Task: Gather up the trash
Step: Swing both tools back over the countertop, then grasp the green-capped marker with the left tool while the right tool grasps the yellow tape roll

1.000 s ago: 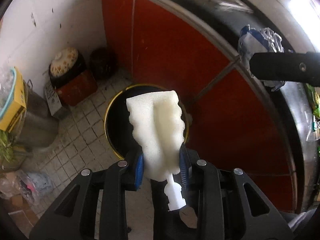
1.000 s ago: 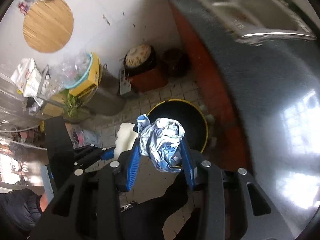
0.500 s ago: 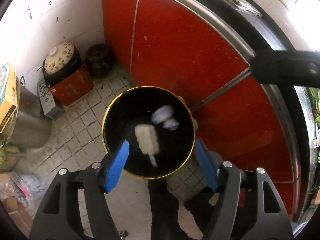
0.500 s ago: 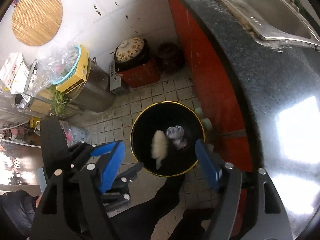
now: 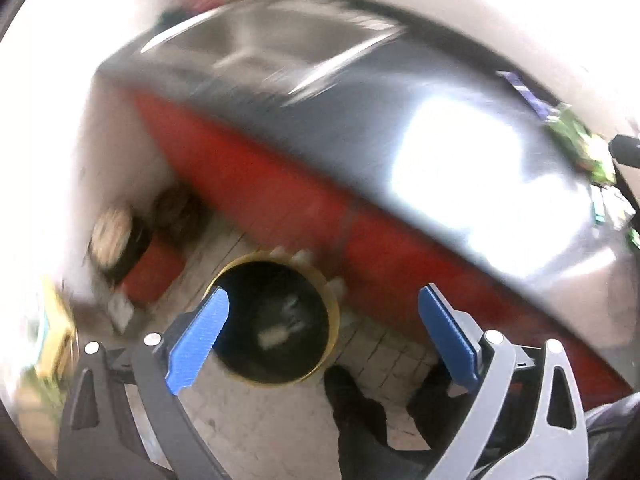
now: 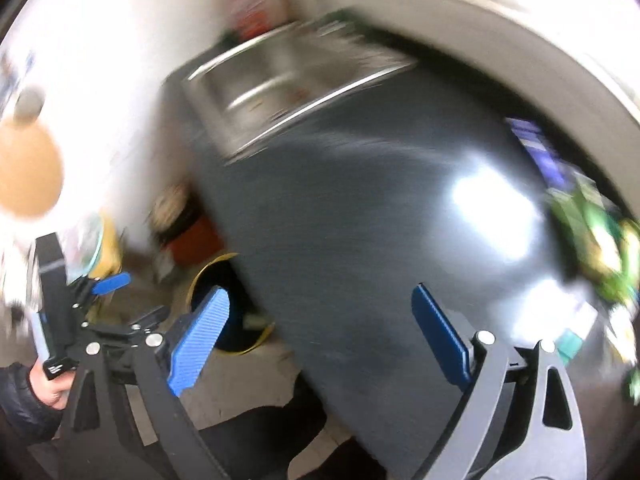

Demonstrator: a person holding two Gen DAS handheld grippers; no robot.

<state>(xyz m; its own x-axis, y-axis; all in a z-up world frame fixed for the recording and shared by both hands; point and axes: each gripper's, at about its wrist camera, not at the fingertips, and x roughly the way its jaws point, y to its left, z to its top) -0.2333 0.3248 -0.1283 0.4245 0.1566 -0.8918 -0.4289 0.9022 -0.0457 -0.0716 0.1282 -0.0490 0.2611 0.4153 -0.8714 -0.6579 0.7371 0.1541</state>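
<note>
Both views are motion-blurred. A black bin with a yellow rim [image 5: 272, 378] stands on the tiled floor below the counter; pale trash [image 5: 276, 334] lies inside it. It also shows in the right wrist view [image 6: 236, 346], partly hidden by the counter. My left gripper [image 5: 324, 334] is open and empty above the bin's right side. My right gripper [image 6: 320, 336] is open and empty over the dark counter's front edge. Green and purple wrappers [image 6: 588, 216] lie on the counter at the right, also in the left wrist view [image 5: 580, 148].
A steel sink [image 6: 288, 80] is set in the dark counter [image 6: 380, 220]. Red cabinet fronts [image 5: 280, 196] run below it. A red box with a patterned pot [image 5: 132, 256] stands on the floor by the white wall. My shoes [image 5: 356, 412] are beside the bin.
The sponge and the crumpled wrapper dropped from the grippers into the bin. Both grippers opened, then swung upward and right toward the counter and sink.
</note>
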